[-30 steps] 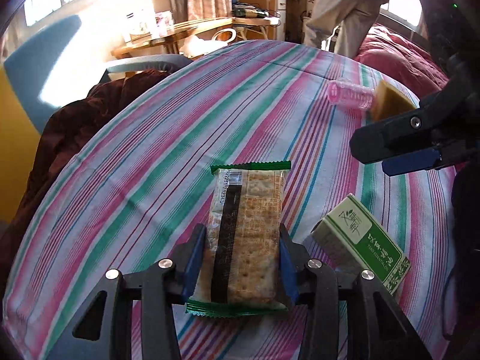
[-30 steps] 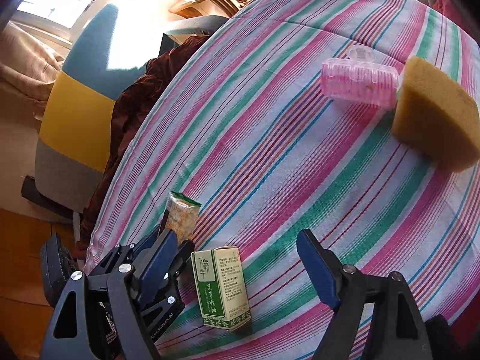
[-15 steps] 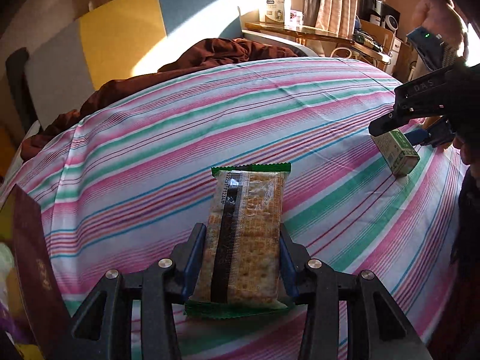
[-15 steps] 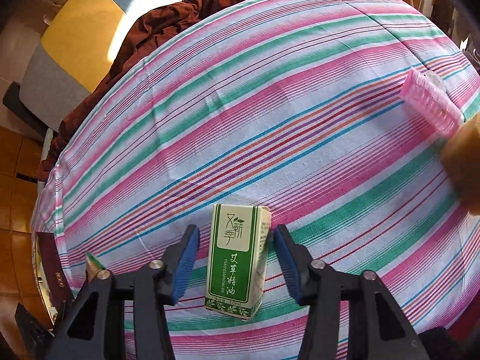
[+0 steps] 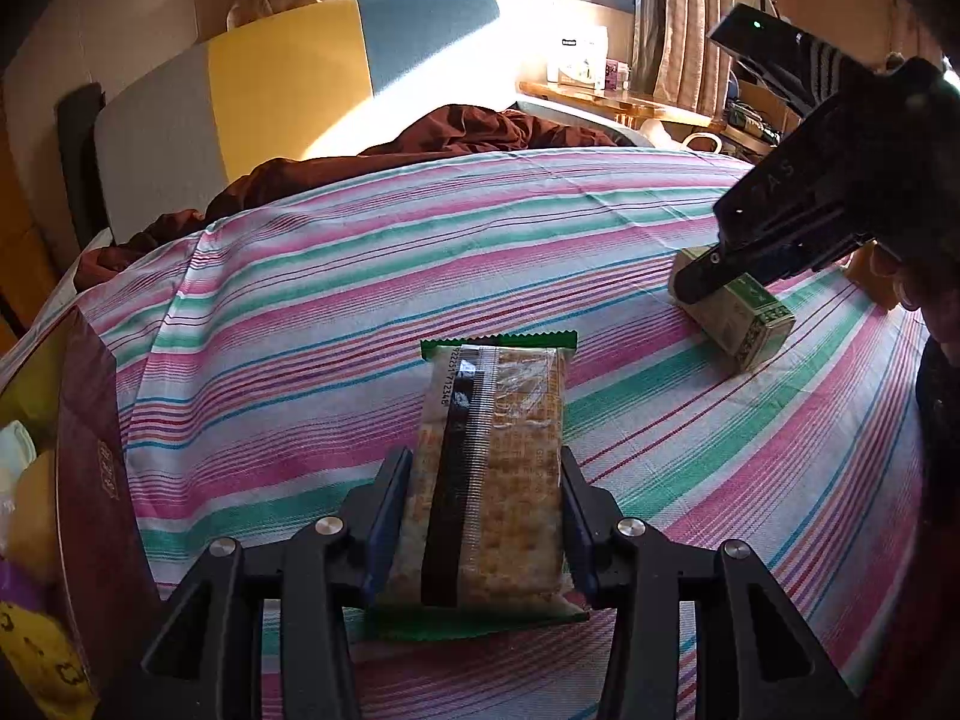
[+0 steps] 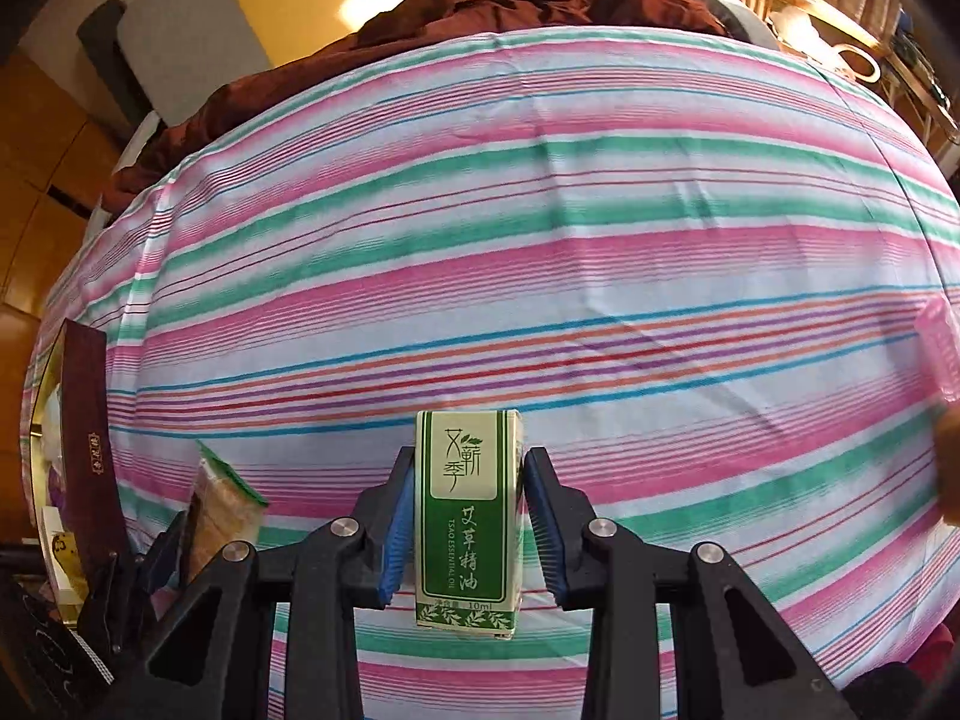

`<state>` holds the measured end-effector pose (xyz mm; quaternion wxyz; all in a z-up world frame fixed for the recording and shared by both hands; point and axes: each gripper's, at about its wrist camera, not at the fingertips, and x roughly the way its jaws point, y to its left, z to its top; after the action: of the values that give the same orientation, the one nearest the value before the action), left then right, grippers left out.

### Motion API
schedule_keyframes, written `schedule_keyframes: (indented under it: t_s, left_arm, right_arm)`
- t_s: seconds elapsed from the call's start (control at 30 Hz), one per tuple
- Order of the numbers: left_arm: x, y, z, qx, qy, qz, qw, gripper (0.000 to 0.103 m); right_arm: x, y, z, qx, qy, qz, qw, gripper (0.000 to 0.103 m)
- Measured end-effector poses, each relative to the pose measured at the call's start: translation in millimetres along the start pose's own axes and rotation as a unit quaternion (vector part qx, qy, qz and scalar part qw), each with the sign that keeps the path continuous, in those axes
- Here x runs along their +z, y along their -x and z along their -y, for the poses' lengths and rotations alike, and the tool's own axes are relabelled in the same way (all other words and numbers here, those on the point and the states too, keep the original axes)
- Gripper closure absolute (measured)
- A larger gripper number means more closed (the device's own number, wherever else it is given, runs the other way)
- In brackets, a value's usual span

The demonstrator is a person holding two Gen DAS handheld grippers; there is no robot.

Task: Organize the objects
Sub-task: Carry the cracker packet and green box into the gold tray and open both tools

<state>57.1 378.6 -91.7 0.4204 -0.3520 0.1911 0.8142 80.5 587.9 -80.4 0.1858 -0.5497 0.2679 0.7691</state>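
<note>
**Cracker packet and oil box both in the tongs, the box at the cloth's edge waiting**

Cracker packet (image 5: pixel 492 468) sits pinched between the pads of the left gripper (image 5: pixel 486 516), its green-edged wrapper sticking out above and below the fingers, and it hangs above the striped tablecloth (image 5: pixel 360 300). The green essential-oil box (image 6: pixel 467 516) stands upright between the blue pads of the right gripper (image 6: pixel 468 522), whose jaws have just been closing; in the right wrist view we see both pads pressed against its 2 narrow sides. In the left wrist view the same box (image 5: pixel 744 324) shows under the black fingers of the right gripper, low over the cloth; we cannot tell whether its bottom corner touches.

At the left edge of the cloth stands a dark red box (image 5: pixel 90 450) with a few soft items inside, and we judge it the likely place for the objects. The left gripper with the packet is near it; the right gripper is farther off.

So, as we read it, 2 objects are in hand but neither is put away. A pink item (image 6: pixel 939 342) lies at the far right edge of the right wrist view, too blurred to name, and we judge it also waits its turn.
</note>
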Motion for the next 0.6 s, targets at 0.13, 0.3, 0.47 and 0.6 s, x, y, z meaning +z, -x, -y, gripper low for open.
schedule_keyframes:
  t_s: [0.13,0.3,0.47,0.6]
  left_arm:
    - [0.4,0.4,-0.4,-0.001,0.002,0.002,1.0,0.056]
    - [0.0,0.4,-0.6,-0.001,0.003,0.002,1.0,0.056]
    - [0.1,1.8,-2.8,-0.001,0.013,0.001,0.9999,0.057]
    - [0.6,5.4,-6.1,0.001,0.026,-0.005,0.9997,0.057]
  right_arm:
    - [-0.4,-15.5,-35.9,-0.009,0.041,0.01,0.999,0.072]
    - [-9.0,-13.4,-49.0,-0.042,0.093,0.024,0.995,0.072]
    - [-10.3,-15.9,-51.6,-0.047,0.103,0.028,0.993,0.073]
    - [-7.0,-19.9,-54.4,-0.047,0.107,0.029,0.993,0.073]
